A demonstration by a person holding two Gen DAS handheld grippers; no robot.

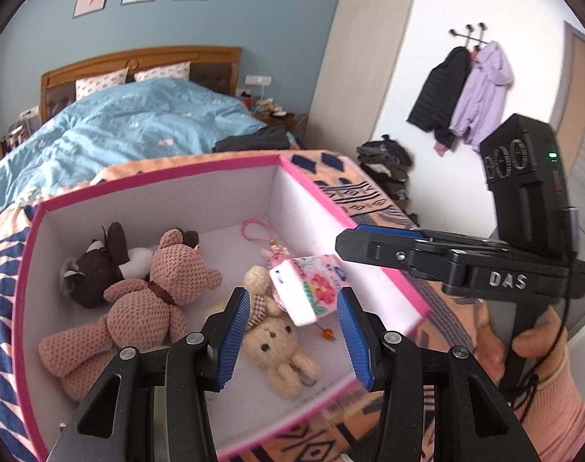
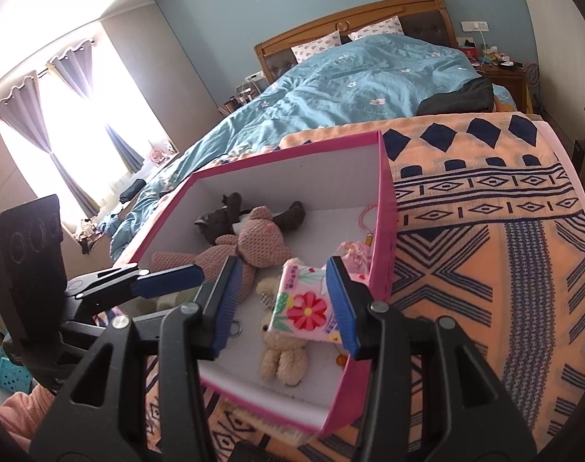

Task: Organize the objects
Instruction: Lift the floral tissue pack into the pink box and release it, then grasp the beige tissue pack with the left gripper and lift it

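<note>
two grippers hang over a pink-edged box [image 1: 388, 269] that sits on an orange and navy patterned blanket [image 2: 485, 231] at the foot of a bed with a blue duvet [image 1: 138, 123]. the left gripper [image 1: 294, 337] has its blue pads spread wide, nothing between them. the right gripper [image 2: 284, 304] is also spread, and a pink floral tissue pack [image 2: 306, 310] sits tilted between its pads, just against the right-hand one; whether it is pinched i cannot tell. the pack is above the box's right half, over a cream bunny [image 1: 279, 350] lying on the floor of the box. a pink knitted bear [image 1: 146, 304] and a dark brown plush [image 1: 96, 269] lie to the left, touching each other, and a pink charm with a cord [image 1: 271, 248] lies near the right wall.
</note>
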